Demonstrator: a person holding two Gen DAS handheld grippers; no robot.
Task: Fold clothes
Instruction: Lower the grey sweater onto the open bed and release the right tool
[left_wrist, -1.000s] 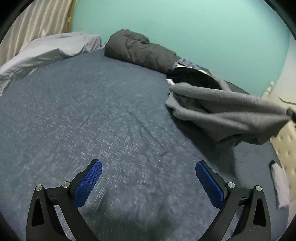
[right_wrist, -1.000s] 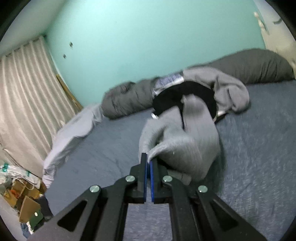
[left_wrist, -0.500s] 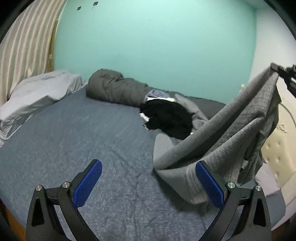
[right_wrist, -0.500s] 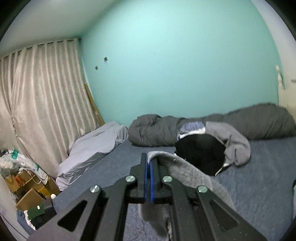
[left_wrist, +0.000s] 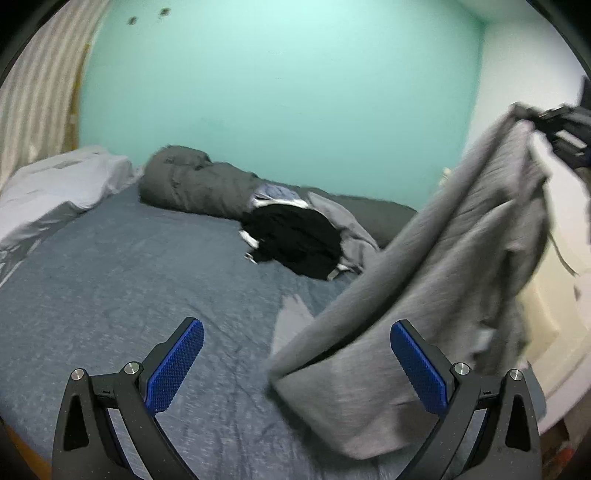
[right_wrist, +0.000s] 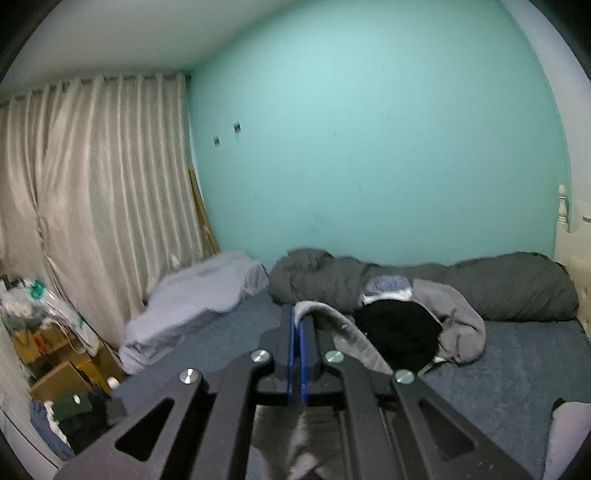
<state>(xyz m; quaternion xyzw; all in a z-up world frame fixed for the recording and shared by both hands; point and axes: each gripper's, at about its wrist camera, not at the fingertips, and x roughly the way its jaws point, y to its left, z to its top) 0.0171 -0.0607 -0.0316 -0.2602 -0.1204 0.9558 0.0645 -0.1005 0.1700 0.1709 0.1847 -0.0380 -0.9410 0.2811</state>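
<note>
Bed (left_wrist: 110, 295) bare at 9 o'clock: your laying-out spot. Left gripper (left_wrist: 295, 365) jaws wide apart, empty; garment's low hem at its 3 o'clock, so pinch free corner there. Grey garment (left_wrist: 443, 277) hangs slack, top edge at 2 o'clock. Right gripper (right_wrist: 297, 332) clamped on that edge; hold high, spread, lower flat

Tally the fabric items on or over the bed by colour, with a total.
Grey: 3, the held grey garment, the grey garment in the pile, the rolled dark grey duvet
Black: 1, the black garment
Light blue: 1, the light blue garment
Pale lilac: 1, the pillow
Total: 6
</note>
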